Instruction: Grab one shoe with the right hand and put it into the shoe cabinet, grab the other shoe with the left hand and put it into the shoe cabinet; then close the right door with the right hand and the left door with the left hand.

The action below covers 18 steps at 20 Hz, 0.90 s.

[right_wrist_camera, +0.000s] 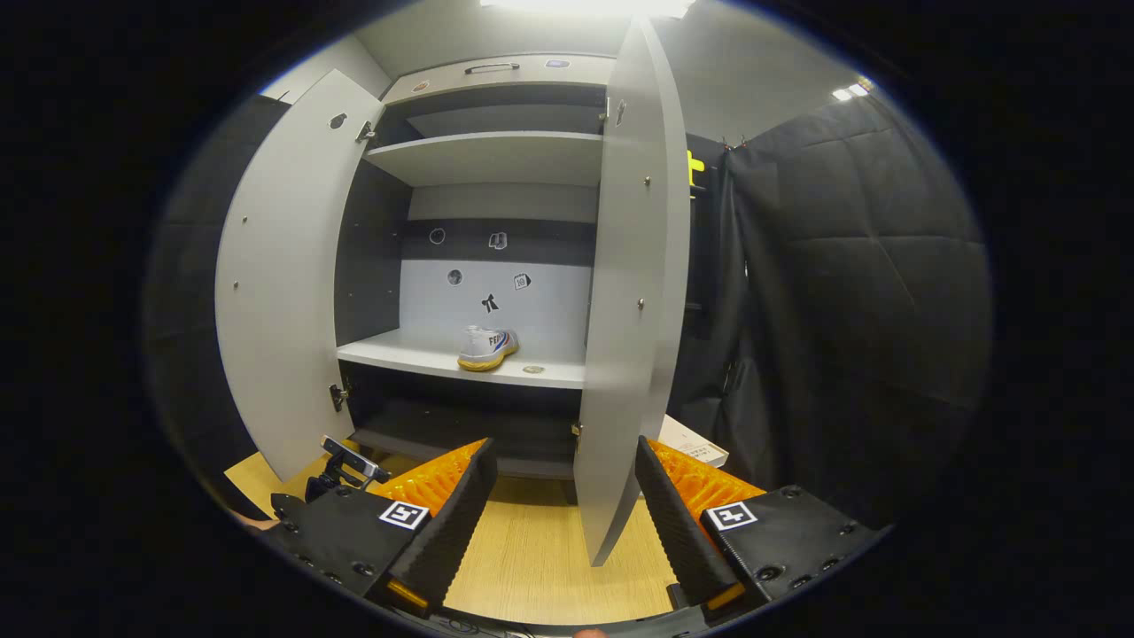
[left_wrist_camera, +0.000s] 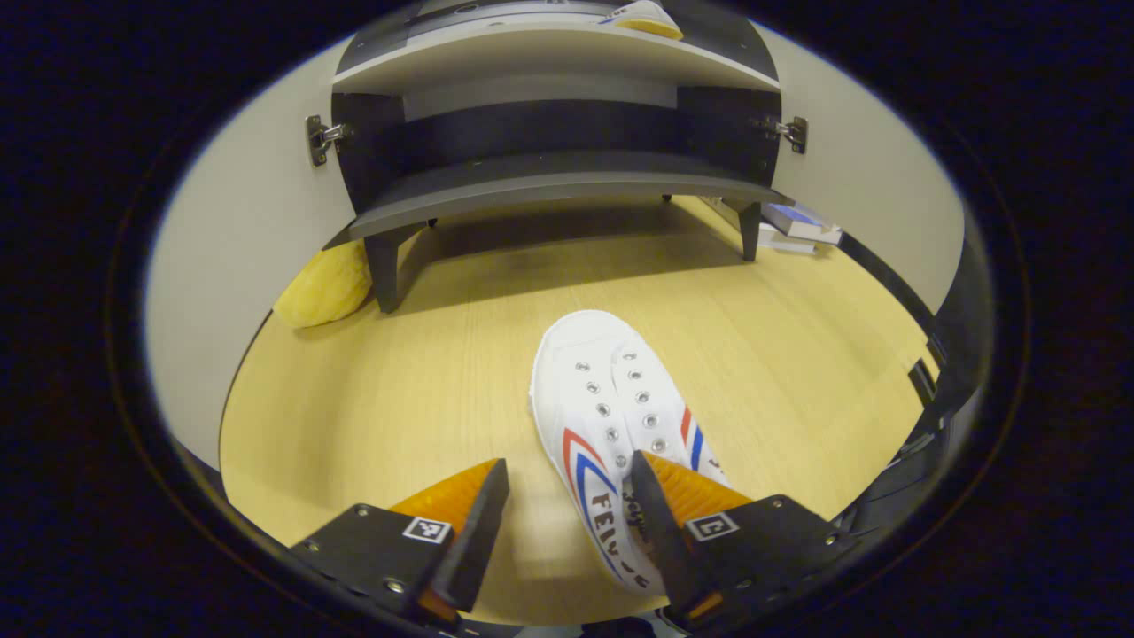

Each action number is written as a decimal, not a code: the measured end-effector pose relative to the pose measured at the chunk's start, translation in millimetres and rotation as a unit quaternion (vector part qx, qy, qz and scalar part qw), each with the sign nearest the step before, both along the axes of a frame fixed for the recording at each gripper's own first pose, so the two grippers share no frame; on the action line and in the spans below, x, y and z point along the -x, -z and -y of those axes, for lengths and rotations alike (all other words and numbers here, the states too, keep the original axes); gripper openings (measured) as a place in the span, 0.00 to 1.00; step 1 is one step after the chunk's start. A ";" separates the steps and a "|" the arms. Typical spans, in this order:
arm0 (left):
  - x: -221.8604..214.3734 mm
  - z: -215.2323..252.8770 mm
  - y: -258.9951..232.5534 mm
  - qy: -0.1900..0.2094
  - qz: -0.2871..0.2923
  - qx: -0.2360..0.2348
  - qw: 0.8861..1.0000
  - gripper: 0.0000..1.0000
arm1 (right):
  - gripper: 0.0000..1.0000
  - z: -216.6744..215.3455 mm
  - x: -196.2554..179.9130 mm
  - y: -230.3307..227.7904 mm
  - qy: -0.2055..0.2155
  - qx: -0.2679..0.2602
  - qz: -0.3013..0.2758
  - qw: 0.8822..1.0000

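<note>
A white shoe (left_wrist_camera: 611, 416) with red and blue stripes lies on the wooden floor (left_wrist_camera: 425, 381), toe toward the cabinet. My left gripper (left_wrist_camera: 567, 496) stands open over its heel end; its right finger (left_wrist_camera: 656, 523) is at the shoe's opening and the left finger is off to the side over bare floor. The other white shoe (right_wrist_camera: 487, 347) sits on the cabinet's middle shelf (right_wrist_camera: 416, 356) and also peeks in on that shelf (left_wrist_camera: 642, 18). My right gripper (right_wrist_camera: 563, 496) is open and holds nothing, in front of the cabinet. Both doors, left (right_wrist_camera: 283, 275) and right (right_wrist_camera: 633, 292), stand open.
A yellow cushion-like thing (left_wrist_camera: 323, 283) lies by the cabinet's left leg. Flat boxes (left_wrist_camera: 797, 226) lie on the floor to the right, one (right_wrist_camera: 695, 447) just behind the right door. A small round item (right_wrist_camera: 532, 369) rests on the shelf. Black quilted cloth (right_wrist_camera: 842, 292) hangs at right.
</note>
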State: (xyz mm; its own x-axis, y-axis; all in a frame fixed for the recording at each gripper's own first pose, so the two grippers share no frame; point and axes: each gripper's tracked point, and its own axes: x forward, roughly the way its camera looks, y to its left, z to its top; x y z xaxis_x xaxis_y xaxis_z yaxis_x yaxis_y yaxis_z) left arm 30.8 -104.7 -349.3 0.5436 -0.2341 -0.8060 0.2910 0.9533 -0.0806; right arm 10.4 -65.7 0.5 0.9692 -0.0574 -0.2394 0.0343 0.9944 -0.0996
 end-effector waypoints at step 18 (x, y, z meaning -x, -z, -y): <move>-6.7 3.7 -7.8 -0.037 0.023 0.042 0.998 0.01 | 0.97 3.1 -4.3 0.0 -0.003 -0.016 0.003 1.000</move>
